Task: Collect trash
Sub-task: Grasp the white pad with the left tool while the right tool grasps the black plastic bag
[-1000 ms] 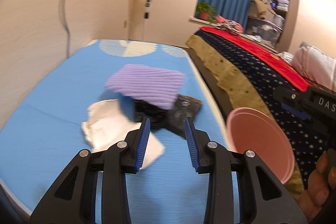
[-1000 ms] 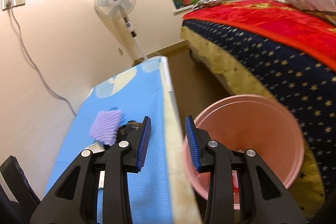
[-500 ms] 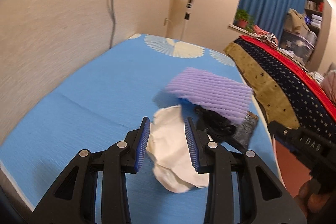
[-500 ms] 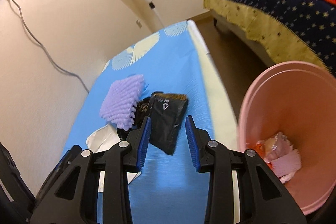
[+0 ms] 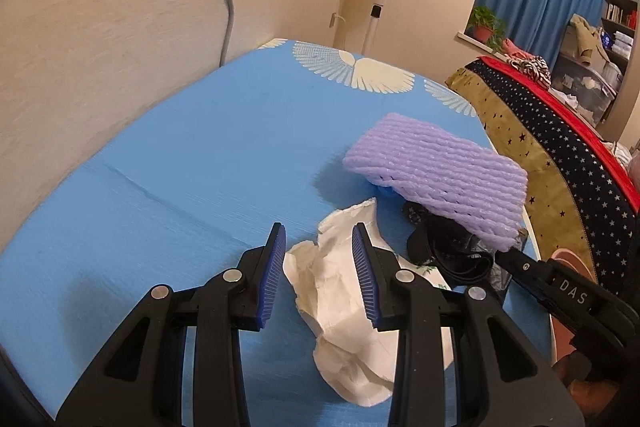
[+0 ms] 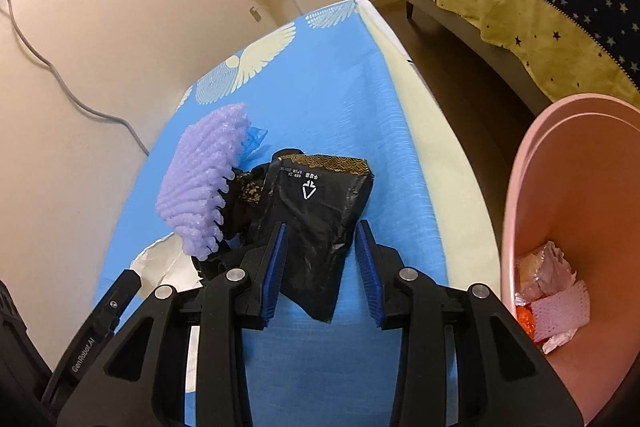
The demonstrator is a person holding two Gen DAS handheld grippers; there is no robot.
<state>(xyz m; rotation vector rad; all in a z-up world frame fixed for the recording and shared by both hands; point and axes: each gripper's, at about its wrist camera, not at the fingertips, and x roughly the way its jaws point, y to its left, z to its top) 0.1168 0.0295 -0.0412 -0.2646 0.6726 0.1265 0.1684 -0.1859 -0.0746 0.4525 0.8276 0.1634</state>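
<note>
trash sits piled on the blue mattress [image 5: 192,155]. my left gripper [image 5: 319,277] hangs part open over the crumpled white paper [image 5: 340,291], my right gripper [image 6: 320,271] part open around the black wrapper [image 6: 320,223]. both look light and floppy, so i'd pinch a raised fold.

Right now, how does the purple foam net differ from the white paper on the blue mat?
The foam net is purple, ribbed and thick; the paper is white, thin and crumpled. The foam net rests propped on a black wrapper and other dark trash, while the paper lies directly on the mat. The paper lies between the left gripper's open fingers; the foam net lies farther off. Both are still outside the pink bin.
</note>
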